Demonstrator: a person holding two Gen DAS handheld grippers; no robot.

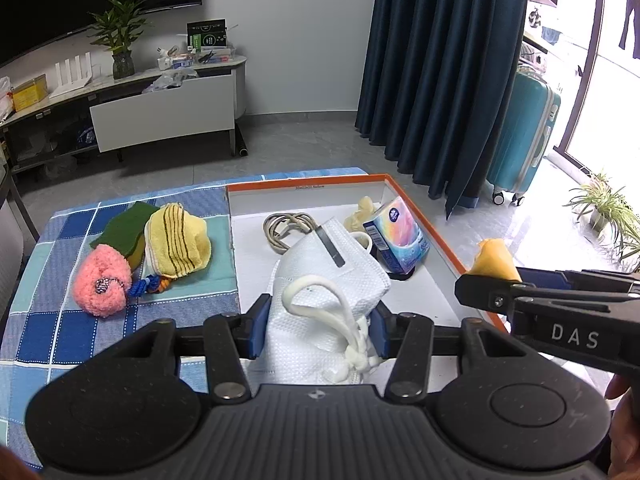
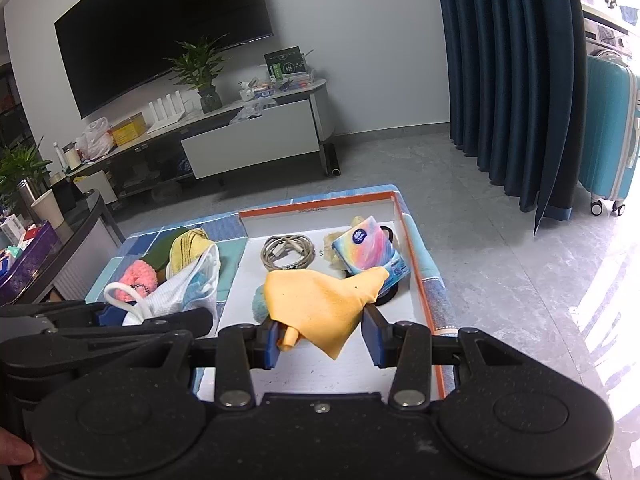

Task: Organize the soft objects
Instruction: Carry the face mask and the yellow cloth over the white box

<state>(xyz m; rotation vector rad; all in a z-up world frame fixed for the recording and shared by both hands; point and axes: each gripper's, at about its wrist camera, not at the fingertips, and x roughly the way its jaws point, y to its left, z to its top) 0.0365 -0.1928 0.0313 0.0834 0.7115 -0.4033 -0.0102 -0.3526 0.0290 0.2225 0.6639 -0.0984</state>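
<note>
Checked tablecloth (image 1: 120, 320) under white box (image 1: 440, 280), both claws loaded.
Left gripper (image 1: 318, 330) pinches limp, light mask (image 1: 328, 280) over box's near-left edge; right gripper (image 2: 322, 340) holds floppy yellow cloth (image 2: 320, 304); grab bunched folds.

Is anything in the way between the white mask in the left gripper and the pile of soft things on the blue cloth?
Nothing visible blocks it. The left gripper holds the white mask above the edge of the white tray; the yellow towel and pink puff lie just left, with open checked cloth between.
</note>
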